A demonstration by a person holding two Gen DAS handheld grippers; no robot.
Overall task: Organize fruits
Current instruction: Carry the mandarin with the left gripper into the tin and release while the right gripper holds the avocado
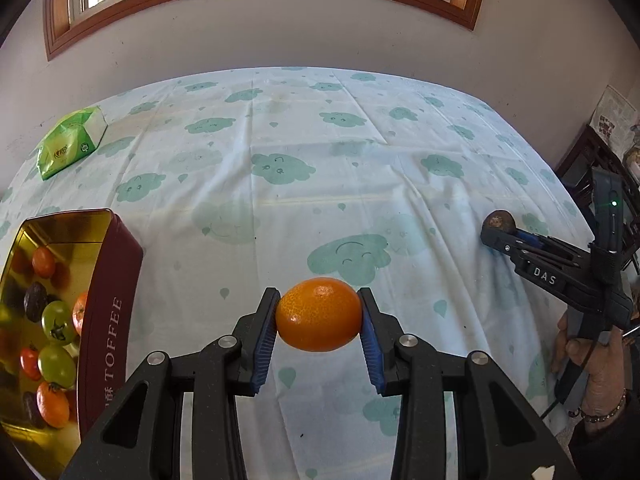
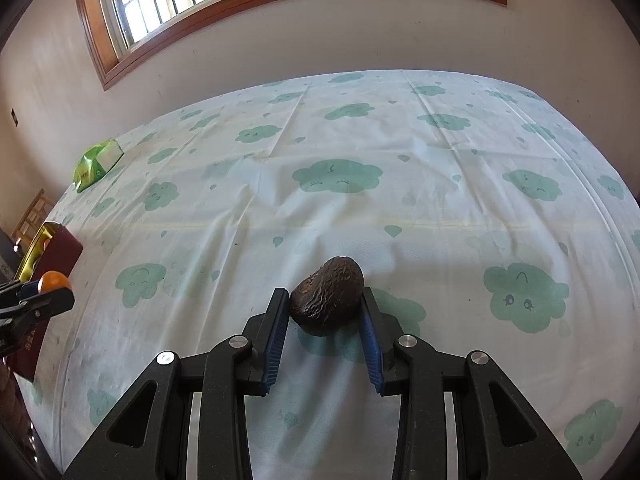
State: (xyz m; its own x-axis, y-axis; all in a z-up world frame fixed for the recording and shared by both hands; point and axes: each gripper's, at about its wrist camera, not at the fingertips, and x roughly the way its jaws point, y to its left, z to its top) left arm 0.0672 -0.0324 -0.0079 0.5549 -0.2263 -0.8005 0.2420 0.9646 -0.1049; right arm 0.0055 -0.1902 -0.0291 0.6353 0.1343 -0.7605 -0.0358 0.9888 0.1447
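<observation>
My left gripper point(image 1: 319, 312) is shut on an orange mandarin point(image 1: 319, 314) and holds it above the tablecloth, to the right of a red toffee tin point(image 1: 106, 320). The tin has a gold inside and holds several orange, green and dark fruits. My right gripper point(image 2: 326, 304) is shut on a dark brown wrinkled avocado point(image 2: 327, 295) just above the cloth. The right gripper with the avocado point(image 1: 498, 222) also shows at the right of the left wrist view. The left gripper with the mandarin point(image 2: 55, 281) shows at the left edge of the right wrist view, in front of the tin point(image 2: 56, 250).
A table under a white cloth with green clouds point(image 1: 280, 168) fills both views. A green tissue pack point(image 1: 72, 142) lies at the far left near the wall. Dark furniture point(image 1: 592, 168) stands past the table's right edge. A window runs along the wall above.
</observation>
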